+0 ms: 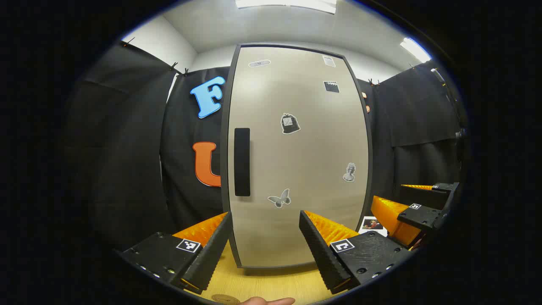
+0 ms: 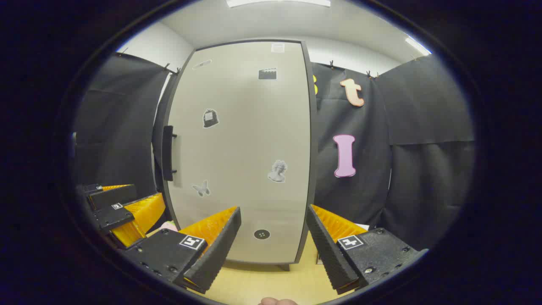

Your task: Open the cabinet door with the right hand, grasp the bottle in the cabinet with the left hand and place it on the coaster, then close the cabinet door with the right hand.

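Observation:
A tall beige cabinet (image 1: 296,161) stands on the wooden table with its door shut; a dark vertical handle (image 1: 242,162) sits at the door's left edge. The same cabinet (image 2: 241,152) and its handle (image 2: 168,153) appear in the right gripper view. My left gripper (image 1: 266,231) is open in front of the door, holding nothing. My right gripper (image 2: 273,231) is open too, facing the door's lower part, and it appears at the right as the right gripper (image 1: 417,205) in the left gripper view. The left gripper (image 2: 123,207) shows at the left of the right gripper view. The rim of a round coaster (image 1: 225,299) peeks in at the table's near edge. The bottle is hidden.
Several small stickers dot the door. A small picture card (image 1: 372,224) lies on the table right of the cabinet. Black cloth walls close in behind and on both sides. A fingertip (image 1: 266,301) shows at the bottom edge.

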A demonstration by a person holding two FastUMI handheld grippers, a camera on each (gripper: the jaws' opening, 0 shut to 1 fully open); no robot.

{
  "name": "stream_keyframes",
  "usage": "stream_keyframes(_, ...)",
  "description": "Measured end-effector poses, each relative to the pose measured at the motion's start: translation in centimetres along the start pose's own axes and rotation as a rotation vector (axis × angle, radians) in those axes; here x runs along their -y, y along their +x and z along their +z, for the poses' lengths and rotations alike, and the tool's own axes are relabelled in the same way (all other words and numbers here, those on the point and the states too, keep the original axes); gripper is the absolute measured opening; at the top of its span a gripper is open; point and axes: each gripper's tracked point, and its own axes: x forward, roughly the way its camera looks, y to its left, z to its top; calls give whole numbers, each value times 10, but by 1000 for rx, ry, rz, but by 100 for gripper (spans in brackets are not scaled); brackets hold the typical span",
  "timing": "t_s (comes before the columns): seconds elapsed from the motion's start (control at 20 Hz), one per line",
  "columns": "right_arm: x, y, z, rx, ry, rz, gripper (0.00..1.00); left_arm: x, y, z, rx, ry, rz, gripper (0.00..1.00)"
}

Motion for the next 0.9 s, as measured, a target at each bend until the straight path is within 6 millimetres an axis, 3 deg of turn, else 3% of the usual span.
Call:
stream_keyframes(0.65, -4, 11, -12, -40, -1, 16, 99, 1, 5, 0, 4, -8, -8, 95)
stream_keyframes(0.85, -1, 32, -6, -36, -22, 22, 99, 3, -2, 0, -12, -6, -31, 95)
stream_keyframes(0.9, -2, 39, -2, -32, -27, 30, 99, 3, -7, 0, -13, -5, -39, 100)
